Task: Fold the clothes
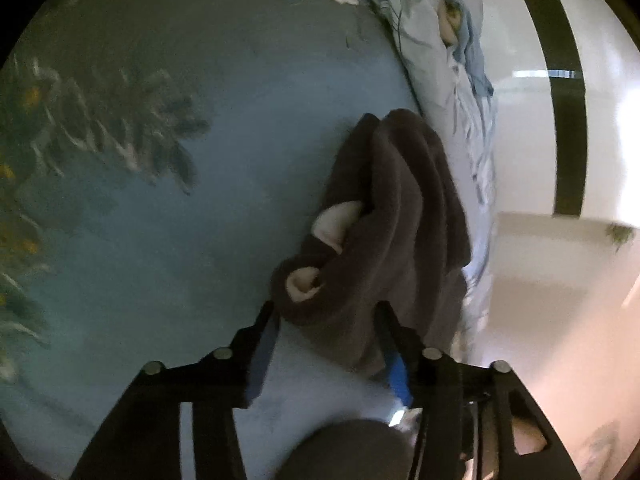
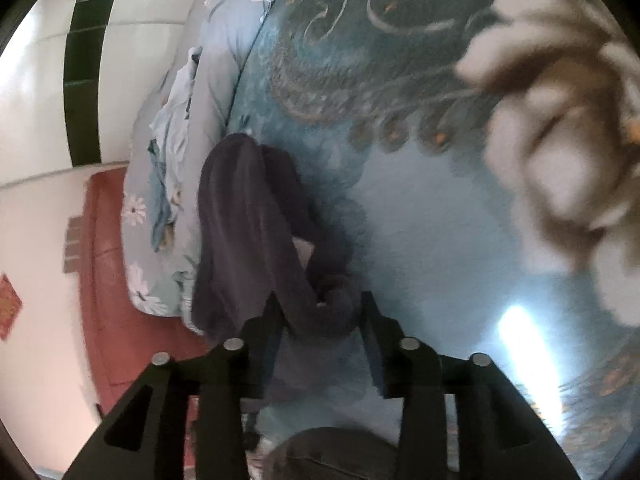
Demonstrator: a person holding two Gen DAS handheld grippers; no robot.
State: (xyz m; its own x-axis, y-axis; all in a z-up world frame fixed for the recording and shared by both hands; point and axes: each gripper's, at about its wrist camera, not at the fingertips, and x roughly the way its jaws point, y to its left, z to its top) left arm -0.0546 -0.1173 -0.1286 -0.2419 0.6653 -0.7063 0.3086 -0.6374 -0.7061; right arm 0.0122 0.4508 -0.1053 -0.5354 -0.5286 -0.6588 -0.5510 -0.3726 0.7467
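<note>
On a teal floral bedspread: dark fleece garment bunched, unfolded. Left gripper and right gripper fingers apart, straddling fabric. Folding barely begun.

Left gripper black angular fingers, blue inner pads, round silver bolt heads, right gripper matching black, cut-out frames
</note>
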